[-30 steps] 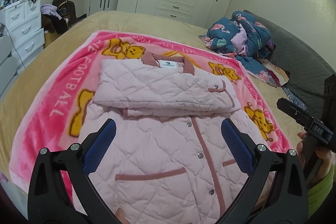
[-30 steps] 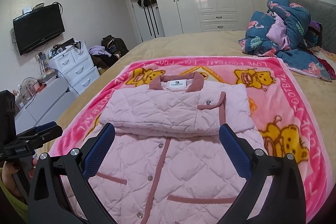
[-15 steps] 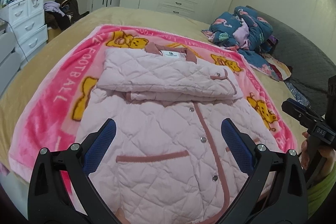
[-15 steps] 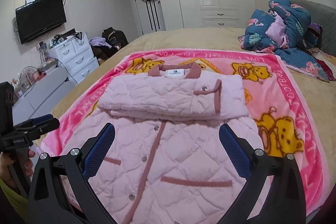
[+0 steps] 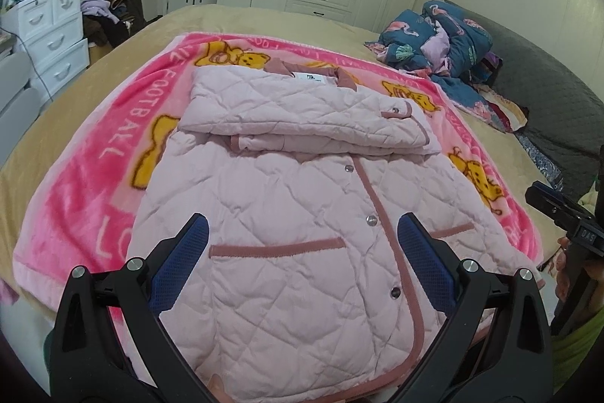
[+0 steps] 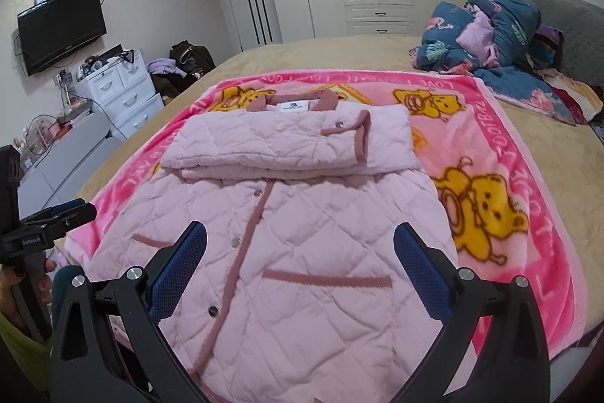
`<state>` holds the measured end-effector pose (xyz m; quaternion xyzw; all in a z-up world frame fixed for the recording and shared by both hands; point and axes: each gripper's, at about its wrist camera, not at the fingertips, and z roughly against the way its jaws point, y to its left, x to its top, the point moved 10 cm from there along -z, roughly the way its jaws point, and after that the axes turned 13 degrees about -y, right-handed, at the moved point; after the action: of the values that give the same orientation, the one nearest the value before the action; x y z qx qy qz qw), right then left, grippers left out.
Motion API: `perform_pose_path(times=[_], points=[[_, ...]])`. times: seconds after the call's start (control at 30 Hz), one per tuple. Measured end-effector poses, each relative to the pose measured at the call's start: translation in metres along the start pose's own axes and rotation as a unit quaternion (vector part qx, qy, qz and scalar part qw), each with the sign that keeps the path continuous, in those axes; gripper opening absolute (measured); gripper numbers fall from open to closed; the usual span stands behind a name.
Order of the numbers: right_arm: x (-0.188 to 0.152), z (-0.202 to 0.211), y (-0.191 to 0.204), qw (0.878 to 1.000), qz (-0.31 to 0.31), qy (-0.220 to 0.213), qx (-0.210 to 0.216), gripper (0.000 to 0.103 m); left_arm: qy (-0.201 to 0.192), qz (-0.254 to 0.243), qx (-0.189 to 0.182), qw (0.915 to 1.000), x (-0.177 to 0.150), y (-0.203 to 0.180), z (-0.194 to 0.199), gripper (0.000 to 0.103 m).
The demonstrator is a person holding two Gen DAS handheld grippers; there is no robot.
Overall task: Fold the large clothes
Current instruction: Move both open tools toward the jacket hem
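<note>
Nearby, quilt heap [image 6: 502, 36] (probably bedding), jacket [image 5: 302, 233] between spread fingers [image 5: 181, 263].

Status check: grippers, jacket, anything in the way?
Left gripper open, empty, above the hem. Right gripper open, empty. Pink jacket flat on blanket, sleeves folded across chest. Nothing in the way.

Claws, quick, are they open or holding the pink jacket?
Left claw: open, holding nothing, above the jacket.
Right claw: open, holding nothing.
</note>
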<state>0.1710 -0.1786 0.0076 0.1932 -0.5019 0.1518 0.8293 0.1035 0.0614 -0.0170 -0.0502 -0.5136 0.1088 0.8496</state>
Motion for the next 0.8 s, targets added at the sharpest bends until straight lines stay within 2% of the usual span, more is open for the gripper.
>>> perform_pose_path(times=[0.4, 0.8], points=[[-0.04, 0.012, -0.028, 0.999, 0.002, 0.032, -0.026, 0.099, 0.016, -0.009, 0.008, 0.9998, -0.029, 0.008, 0.003, 0.094], [-0.055, 0.021, -0.053, 0.998, -0.004, 0.049, -0.049, 0.099, 0.027, -0.015, 0.028, 0.9991, -0.046, 0.03, 0.006, 0.094]])
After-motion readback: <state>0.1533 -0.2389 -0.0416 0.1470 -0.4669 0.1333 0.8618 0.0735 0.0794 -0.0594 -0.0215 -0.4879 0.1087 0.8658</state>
